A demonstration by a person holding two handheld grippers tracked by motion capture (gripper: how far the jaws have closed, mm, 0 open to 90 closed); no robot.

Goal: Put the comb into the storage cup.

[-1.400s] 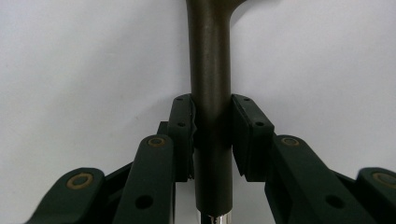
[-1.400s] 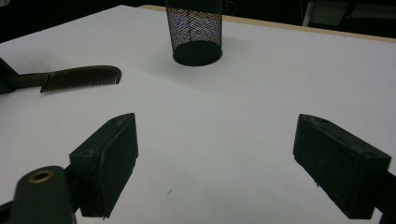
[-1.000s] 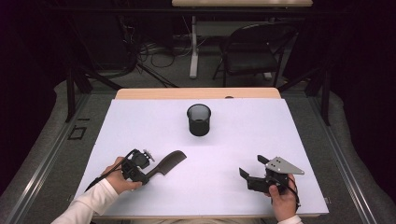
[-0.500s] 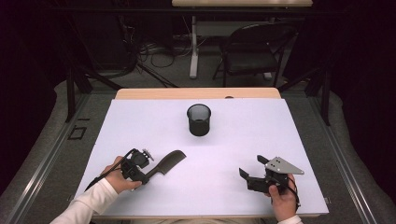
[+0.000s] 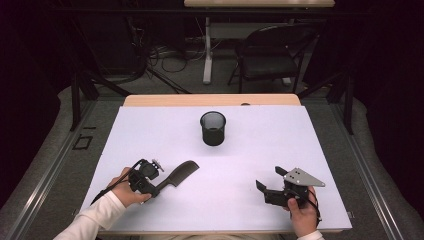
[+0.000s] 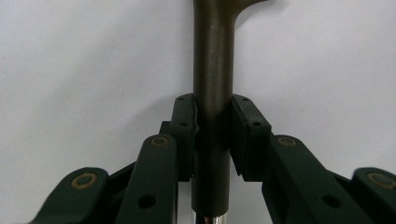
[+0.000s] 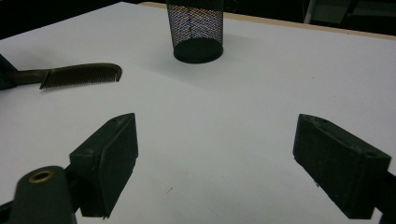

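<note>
Left: my left gripper [image 5: 159,189] is clamped on the handle of the comb [image 5: 181,172]. I judge the hold narrow; the toothed end juts far beyond the pads toward mid-desk, so a quick swing could twist it loose, or it could snag the rim of the mesh cup [image 5: 213,128], standing well apart, farther up the desk [image 5: 300,145]. Right: my right gripper [image 5: 268,180] rests with jaws wide, holding nothing.

Right gripper [image 7: 215,158] jaws gape wide over the white table [image 7: 261,93]; mesh cup [image 7: 195,29] at twelve o'clock, comb [image 7: 81,74] at ten.
</note>
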